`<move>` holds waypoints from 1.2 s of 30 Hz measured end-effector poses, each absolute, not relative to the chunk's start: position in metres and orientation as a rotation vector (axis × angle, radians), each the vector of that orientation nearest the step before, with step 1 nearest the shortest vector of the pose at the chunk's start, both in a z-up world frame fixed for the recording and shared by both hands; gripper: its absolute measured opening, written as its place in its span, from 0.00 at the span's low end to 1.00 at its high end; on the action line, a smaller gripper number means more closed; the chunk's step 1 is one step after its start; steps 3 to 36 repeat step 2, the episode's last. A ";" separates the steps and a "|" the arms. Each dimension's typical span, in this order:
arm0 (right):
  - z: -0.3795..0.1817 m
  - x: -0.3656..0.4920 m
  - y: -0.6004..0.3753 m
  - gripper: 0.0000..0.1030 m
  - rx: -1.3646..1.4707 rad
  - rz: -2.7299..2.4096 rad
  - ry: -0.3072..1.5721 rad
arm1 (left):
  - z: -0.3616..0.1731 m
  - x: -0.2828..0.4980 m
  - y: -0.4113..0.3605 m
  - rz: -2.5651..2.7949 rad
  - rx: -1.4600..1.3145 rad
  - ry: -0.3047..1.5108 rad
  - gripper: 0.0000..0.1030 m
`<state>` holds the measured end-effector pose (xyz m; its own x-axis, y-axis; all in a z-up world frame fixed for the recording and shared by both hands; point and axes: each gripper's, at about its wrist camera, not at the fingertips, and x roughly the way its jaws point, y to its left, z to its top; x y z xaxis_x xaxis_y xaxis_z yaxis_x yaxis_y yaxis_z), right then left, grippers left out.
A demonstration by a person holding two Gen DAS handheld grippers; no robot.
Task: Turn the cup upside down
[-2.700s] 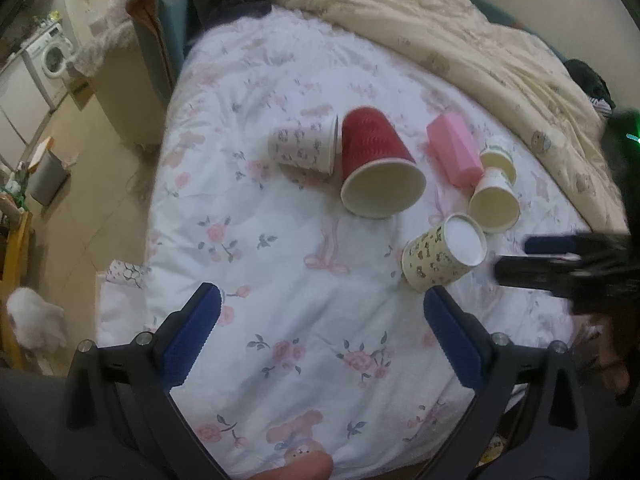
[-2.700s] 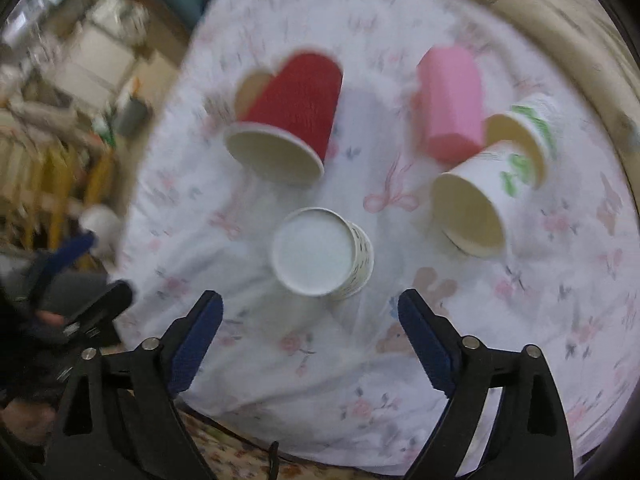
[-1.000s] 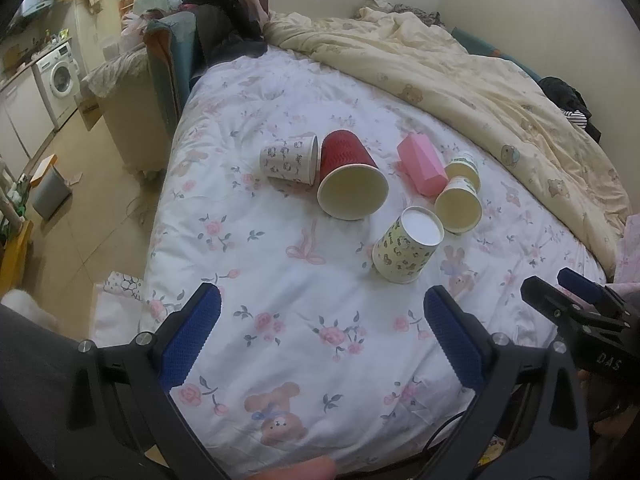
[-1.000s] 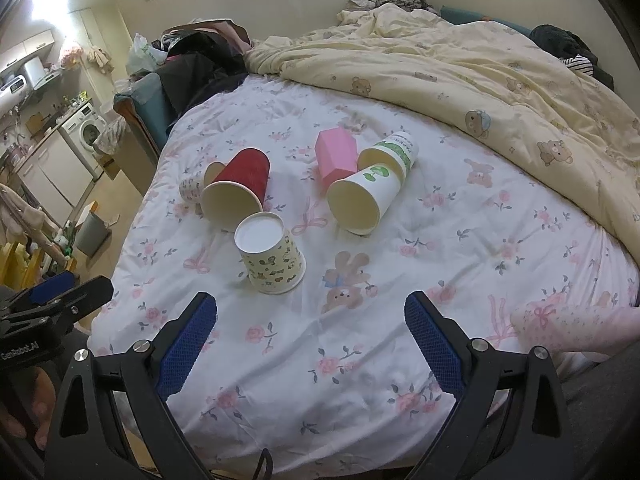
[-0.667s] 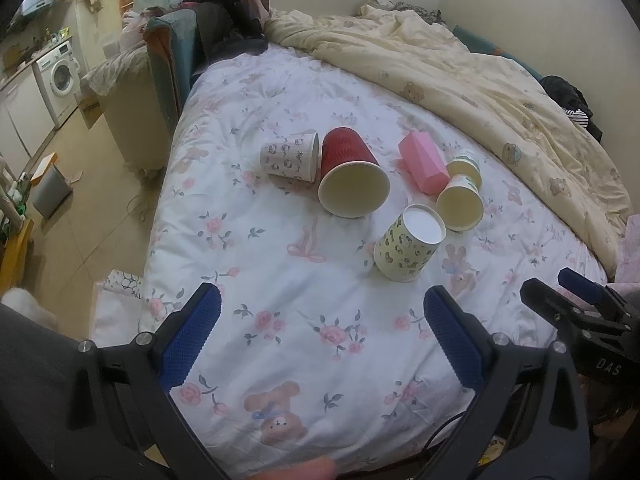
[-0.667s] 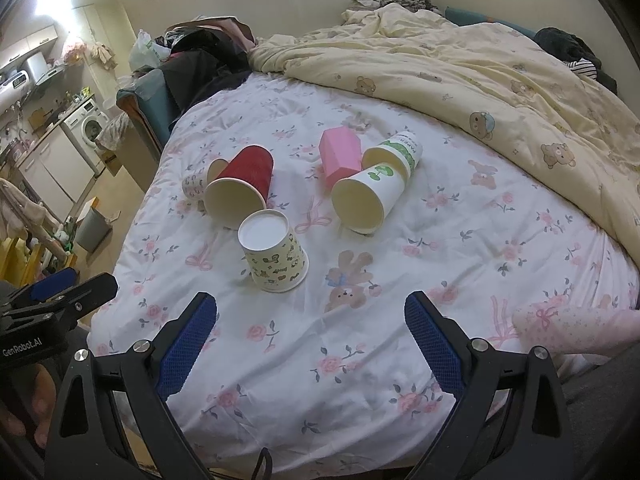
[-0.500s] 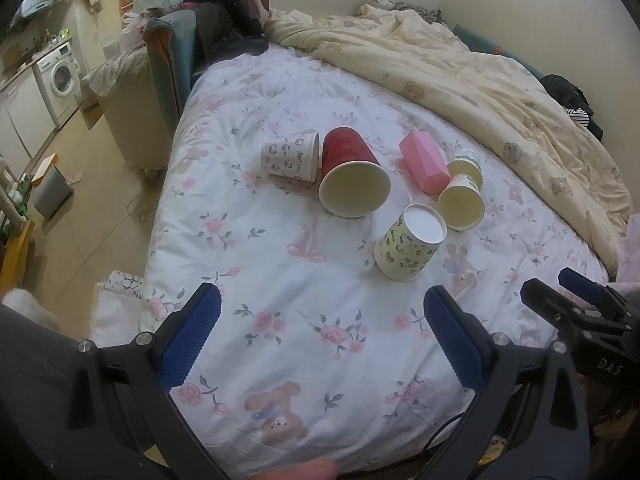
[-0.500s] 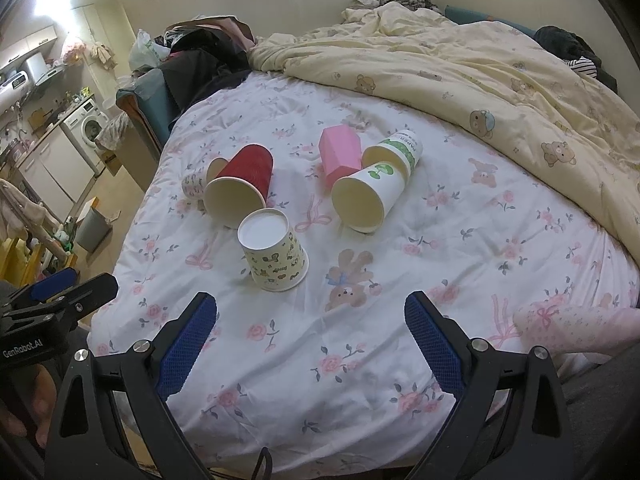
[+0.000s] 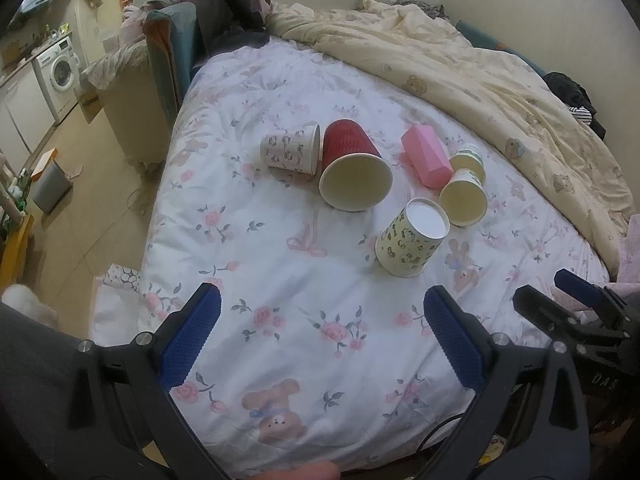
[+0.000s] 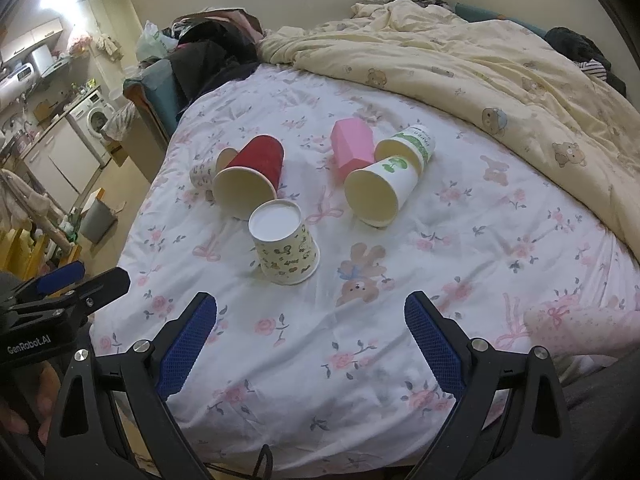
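A yellow patterned paper cup (image 9: 412, 240) (image 10: 285, 245) stands upside down on the floral bed cover, its white base up. A red cup (image 9: 352, 168) (image 10: 250, 178), a small patterned cup (image 9: 290, 153), a pink cup (image 9: 426, 155) (image 10: 352, 146) and two white-and-green cups (image 9: 464, 196) (image 10: 380, 192) lie on their sides behind it. My left gripper (image 9: 320, 344) is open and empty, held back near the bed's front edge. My right gripper (image 10: 310, 344) is open and empty, also held back from the cups.
A cream duvet (image 10: 500, 64) is heaped along the far and right side of the bed. The bed's left edge drops to a floor with a grey bin (image 9: 50, 188) and a washing machine (image 9: 60, 66). A teal headboard with dark clothes (image 10: 192, 64) stands at the back.
Since 2.7 s ago both grippers have pulled back and up from the cups, and the yellow patterned cup now stands upside down. In the last second nothing has visibly moved.
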<state>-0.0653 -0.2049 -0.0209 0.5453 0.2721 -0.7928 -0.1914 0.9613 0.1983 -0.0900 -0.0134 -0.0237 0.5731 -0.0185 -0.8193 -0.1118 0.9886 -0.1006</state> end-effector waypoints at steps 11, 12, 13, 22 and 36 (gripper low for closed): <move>-0.022 -0.064 -0.204 0.95 0.094 0.279 0.963 | -0.024 -0.089 -0.013 0.069 -0.142 0.957 0.97; -0.022 -0.064 -0.204 0.95 0.094 0.279 0.963 | -0.024 -0.089 -0.013 0.069 -0.142 0.957 0.97; -0.022 -0.064 -0.204 0.95 0.094 0.279 0.963 | -0.024 -0.089 -0.013 0.069 -0.142 0.957 0.97; -0.022 -0.064 -0.204 0.95 0.094 0.279 0.963 | -0.024 -0.089 -0.013 0.069 -0.142 0.957 0.97; -0.022 -0.064 -0.204 0.95 0.094 0.279 0.963 | -0.024 -0.089 -0.013 0.069 -0.142 0.957 0.97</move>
